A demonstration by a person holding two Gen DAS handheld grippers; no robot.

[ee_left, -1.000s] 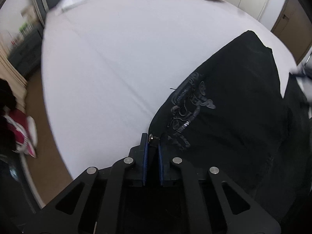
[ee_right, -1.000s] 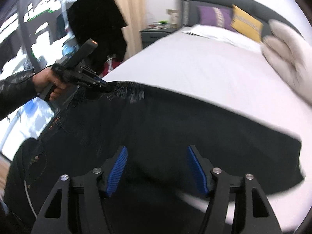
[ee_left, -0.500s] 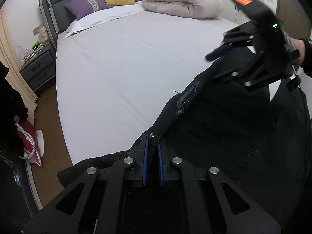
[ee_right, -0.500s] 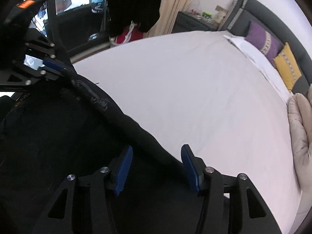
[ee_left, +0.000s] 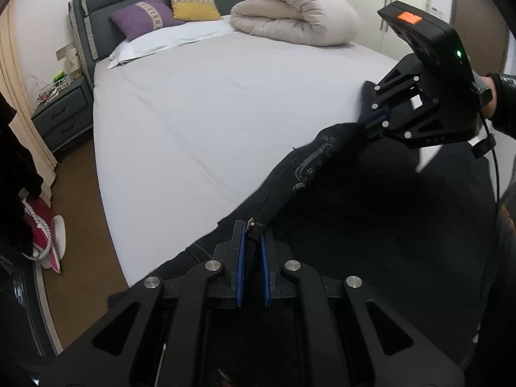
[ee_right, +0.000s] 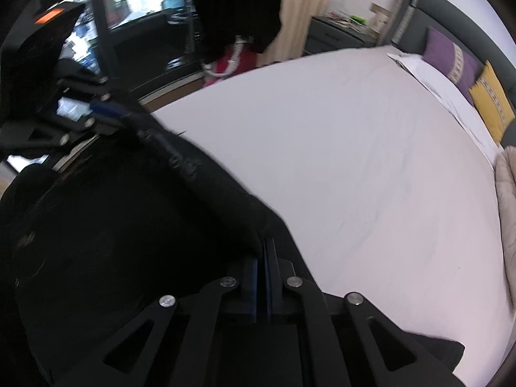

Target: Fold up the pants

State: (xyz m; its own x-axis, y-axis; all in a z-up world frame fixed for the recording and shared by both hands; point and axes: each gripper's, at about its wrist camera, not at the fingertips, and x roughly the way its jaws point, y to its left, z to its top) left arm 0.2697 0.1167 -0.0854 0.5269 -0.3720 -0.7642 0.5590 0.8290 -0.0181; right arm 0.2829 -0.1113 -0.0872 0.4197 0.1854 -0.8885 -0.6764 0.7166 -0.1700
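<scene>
1. At the foot of the bed [ee_left: 225, 103], the left claw [ee_left: 251, 242] points steeply down, clenched on the waistband edge of the black pants [ee_left: 371, 225] beside a metal button.
2. The right claw [ee_right: 262, 258] has just been closing and now grips the same band further along, pulling it taut between the two.
3. A sleeved hand [ee_left: 490, 96] carries it.
4. The embroidered lettering on the pants is too distorted to read.
5. The pants drape over the bed's near edge.

White-sheeted bed [ee_left: 200, 103], grey headboard [ee_left: 106, 6], nightstand [ee_left: 61, 119], brown floor [ee_left: 84, 225], beige curtain [ee_right: 303, 9].
</scene>
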